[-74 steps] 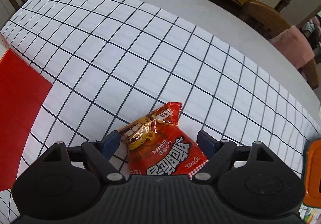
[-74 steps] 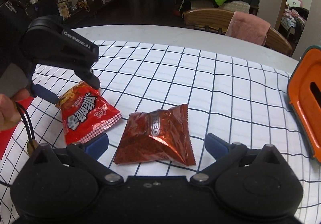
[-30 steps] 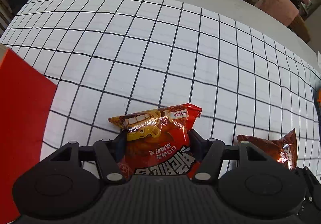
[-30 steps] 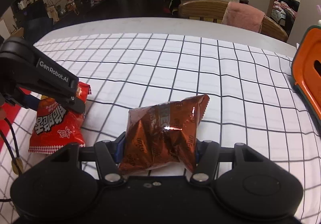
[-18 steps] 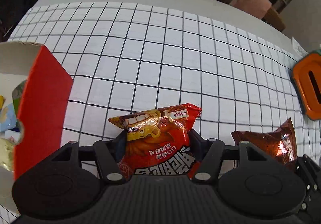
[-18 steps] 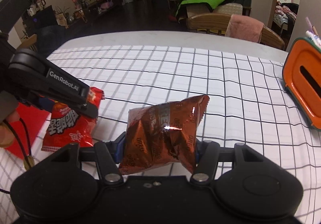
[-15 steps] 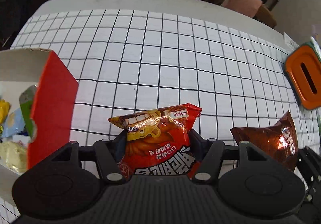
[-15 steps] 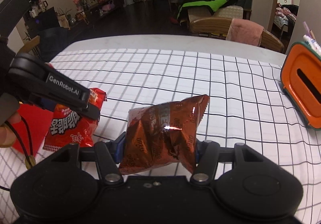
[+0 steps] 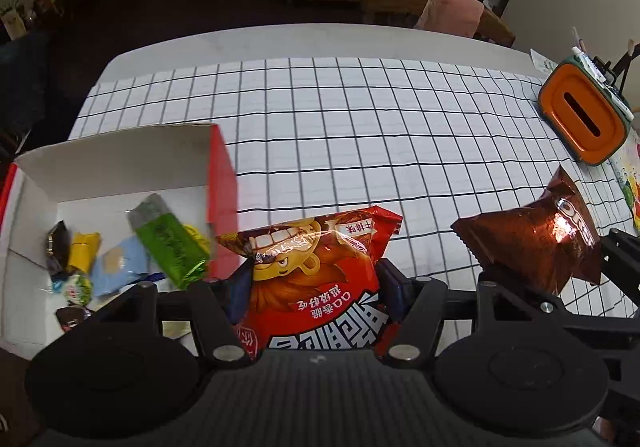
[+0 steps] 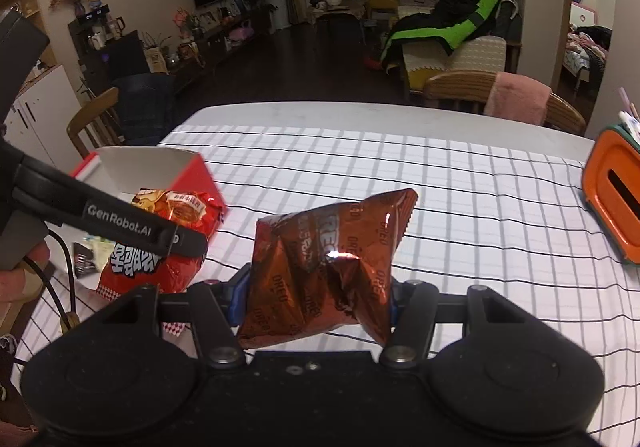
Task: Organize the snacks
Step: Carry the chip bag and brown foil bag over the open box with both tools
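My left gripper is shut on a red snack bag and holds it in the air beside the red box's right wall. My right gripper is shut on a brown Oreo bag, lifted above the checked cloth. The Oreo bag also shows in the left wrist view, and the red snack bag in the right wrist view. The red box, open at the top with a white inside, holds several small snack packets. It also shows in the right wrist view.
An orange and green tissue holder stands at the table's right edge, with pens behind it. The white checked cloth covers the round table. Wooden chairs stand at the far side.
Both grippers closed on their bags and lifted them off the cloth. The left gripper has risen and swung left, bringing the open red box into view.
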Demonstrator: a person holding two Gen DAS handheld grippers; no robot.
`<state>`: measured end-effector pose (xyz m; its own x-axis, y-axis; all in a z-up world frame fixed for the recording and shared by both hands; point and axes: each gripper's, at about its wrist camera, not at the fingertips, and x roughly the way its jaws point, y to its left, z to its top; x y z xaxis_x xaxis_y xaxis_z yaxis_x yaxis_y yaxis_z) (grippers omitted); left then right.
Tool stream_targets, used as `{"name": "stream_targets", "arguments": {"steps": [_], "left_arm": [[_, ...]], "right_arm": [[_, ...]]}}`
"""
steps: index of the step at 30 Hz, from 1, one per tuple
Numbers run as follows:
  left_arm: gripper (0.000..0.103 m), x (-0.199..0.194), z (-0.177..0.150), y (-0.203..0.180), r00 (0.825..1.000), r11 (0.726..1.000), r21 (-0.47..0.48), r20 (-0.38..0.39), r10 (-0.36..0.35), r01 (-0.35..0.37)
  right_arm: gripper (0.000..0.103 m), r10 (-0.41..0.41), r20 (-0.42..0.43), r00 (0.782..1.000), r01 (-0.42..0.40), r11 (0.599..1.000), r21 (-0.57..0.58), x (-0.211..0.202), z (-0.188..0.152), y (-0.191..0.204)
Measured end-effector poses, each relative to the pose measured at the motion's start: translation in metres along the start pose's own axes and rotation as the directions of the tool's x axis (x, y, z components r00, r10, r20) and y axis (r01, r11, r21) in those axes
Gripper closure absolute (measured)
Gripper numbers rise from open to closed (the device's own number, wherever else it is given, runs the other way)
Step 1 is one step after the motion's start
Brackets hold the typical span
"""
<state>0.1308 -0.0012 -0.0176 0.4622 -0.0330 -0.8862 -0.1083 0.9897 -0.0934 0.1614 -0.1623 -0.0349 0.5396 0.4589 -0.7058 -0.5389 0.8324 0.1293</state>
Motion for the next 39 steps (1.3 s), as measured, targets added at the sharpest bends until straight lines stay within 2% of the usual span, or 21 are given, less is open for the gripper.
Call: {"name": "stream_targets", "arguments": {"steps": [2, 8, 10, 18, 23, 28, 31, 39], "left_arm": [[0.04, -0.009, 0.002, 0.019, 1.0, 1.0, 0.009, 0.014, -0.004, 0.004], [0.04, -0.038, -0.021, 0.062, 0.999, 1.0, 0.012, 0.034, 0.016, -0.016], [0.04, -0.028, -0.006, 0.077, 0.999, 1.0, 0.006, 0.036, 0.023, -0.024], [0.04, -0.044, -0.005, 0.151, 0.997, 0.998, -0.014, 0.044, 0.067, -0.067], [0.04, -0.027, 0.007, 0.17, 0.994, 0.995, -0.025, 0.036, 0.101, -0.1], [0.04, -0.018, 0.004, 0.197, 0.99, 0.99, -0.018, 0.023, 0.142, -0.141], [0.04, 0.012, 0.02, 0.192, 0.988, 0.988, -0.016, 0.004, 0.155, -0.155], [0.04, 0.037, 0.017, 0.21, 0.98, 0.98, -0.002, -0.039, 0.197, -0.197]], "right_arm": [[0.045, 0.009, 0.0, 1.0, -0.009, 1.0, -0.004, 0.002, 0.004, 0.012], [0.045, 0.029, 0.0, 1.0, -0.029, 0.999, -0.03, 0.009, 0.008, 0.058], [0.045, 0.034, 0.0, 0.999, -0.034, 0.999, -0.039, 0.014, 0.012, 0.072], [0.045, 0.053, 0.0, 0.999, -0.053, 0.996, -0.078, 0.038, 0.025, 0.119], [0.045, 0.062, -0.017, 0.998, -0.063, 0.994, -0.091, 0.058, 0.035, 0.142], [0.045, 0.068, -0.045, 0.997, -0.073, 0.99, -0.12, 0.084, 0.044, 0.163], [0.044, 0.064, -0.067, 0.996, -0.073, 0.987, -0.142, 0.103, 0.046, 0.179], [0.045, 0.047, -0.12, 0.992, -0.074, 0.971, -0.229, 0.145, 0.044, 0.21]]}}
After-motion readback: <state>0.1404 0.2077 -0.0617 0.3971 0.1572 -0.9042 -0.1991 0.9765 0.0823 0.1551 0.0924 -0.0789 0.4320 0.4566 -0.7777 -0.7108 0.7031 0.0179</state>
